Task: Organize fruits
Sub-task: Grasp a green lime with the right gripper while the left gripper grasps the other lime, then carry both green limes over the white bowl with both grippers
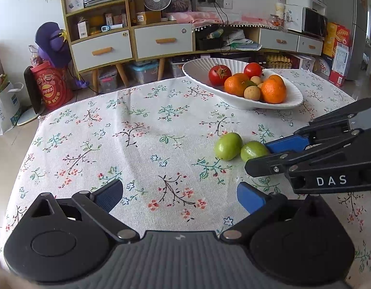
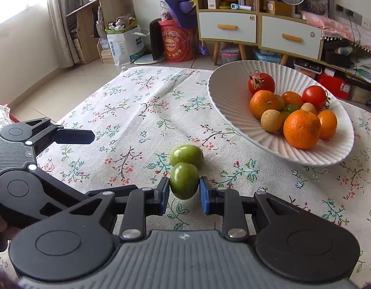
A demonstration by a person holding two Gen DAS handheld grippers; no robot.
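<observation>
- Two green fruits lie touching each other on the floral tablecloth (image 2: 137,110), near the white ribbed bowl (image 2: 224,101) but apart from it; the right gripper (image 2: 184,190) has its blue pads pressed on either side of the nearer green fruit (image 2: 184,180), jaws drawn narrow around it.
- One fruit is gripped while the farther green fruit (image 2: 187,155) rests against it on the far side, so a straight lift looks the wiser start; any sideways drag would likely nudge the neighbour into a roll.
- Pads sit at about the fruit's widest part, which should give a fair hold on a smooth round skin; a firm but gentle squeeze seems called for, as the fruit could squirt out if pinched off-centre.
- Bowl space is open on its near left side, clear of the oranges, red tomatoes and small tan fruits heaped toward the right; lowering the fruit there before letting go should keep the pile from shifting.
- Right gripper points forward and down toward the cloth, fingers level with each other and low over the table.
- Left gripper (image 1: 180,198) hangs over bare cloth with its jaws spread wide and nothing between them, tilted downward, well short of the fruit.
- From the left wrist view the right gripper (image 1: 269,153) enters from the right edge, its tips at the nearer green fruit (image 1: 254,150).
</observation>
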